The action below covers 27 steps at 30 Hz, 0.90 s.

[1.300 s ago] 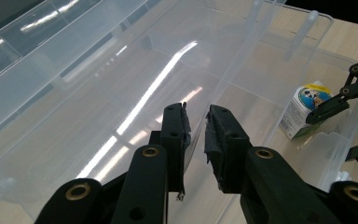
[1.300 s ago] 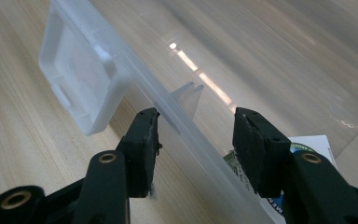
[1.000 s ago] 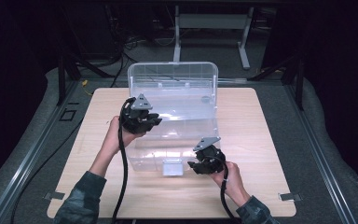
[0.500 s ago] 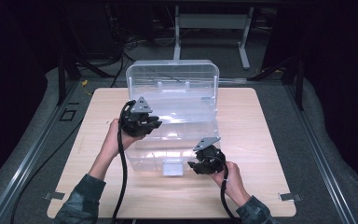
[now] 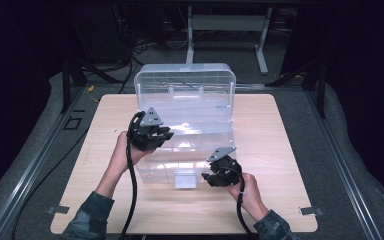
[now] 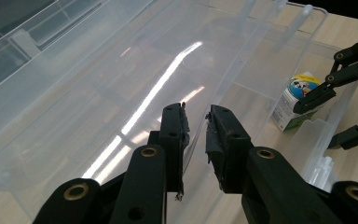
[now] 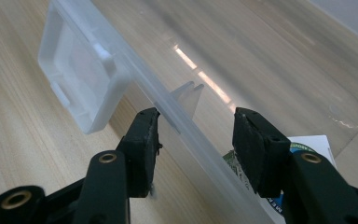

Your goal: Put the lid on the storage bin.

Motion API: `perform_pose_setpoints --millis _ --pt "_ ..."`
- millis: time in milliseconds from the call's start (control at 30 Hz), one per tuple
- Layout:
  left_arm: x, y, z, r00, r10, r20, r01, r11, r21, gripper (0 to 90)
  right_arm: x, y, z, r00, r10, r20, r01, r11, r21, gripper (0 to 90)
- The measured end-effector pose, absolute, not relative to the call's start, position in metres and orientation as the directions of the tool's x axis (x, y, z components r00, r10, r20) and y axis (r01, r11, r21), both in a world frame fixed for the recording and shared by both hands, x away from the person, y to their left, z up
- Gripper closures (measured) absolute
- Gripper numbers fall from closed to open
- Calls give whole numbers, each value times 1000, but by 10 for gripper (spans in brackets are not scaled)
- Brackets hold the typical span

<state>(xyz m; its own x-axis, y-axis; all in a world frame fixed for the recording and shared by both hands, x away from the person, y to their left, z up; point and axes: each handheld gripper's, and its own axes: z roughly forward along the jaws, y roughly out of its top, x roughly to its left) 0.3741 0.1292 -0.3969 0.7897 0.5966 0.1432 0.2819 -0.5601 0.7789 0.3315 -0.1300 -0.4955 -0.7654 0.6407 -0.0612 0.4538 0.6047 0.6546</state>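
At the centre of the frame the left gripper pinches the thin wall of the clear plastic storage box, probably light and slippery, while the right gripper stands half open astride its front rim.

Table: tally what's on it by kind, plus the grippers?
Clear plastic bin: 1
Bin lid, standing open at the back: 1
Small carton inside the bin: 1
Grippers: 2, the left gripper and the right gripper
Total: 5
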Motion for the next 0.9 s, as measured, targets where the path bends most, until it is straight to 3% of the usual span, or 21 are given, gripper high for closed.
perform_pose_setpoints --millis 900 --pt "353 133 -411 793 589 155 248 -545 801 749 331 -130 -495 -767 638 -65 452 610 651 510"
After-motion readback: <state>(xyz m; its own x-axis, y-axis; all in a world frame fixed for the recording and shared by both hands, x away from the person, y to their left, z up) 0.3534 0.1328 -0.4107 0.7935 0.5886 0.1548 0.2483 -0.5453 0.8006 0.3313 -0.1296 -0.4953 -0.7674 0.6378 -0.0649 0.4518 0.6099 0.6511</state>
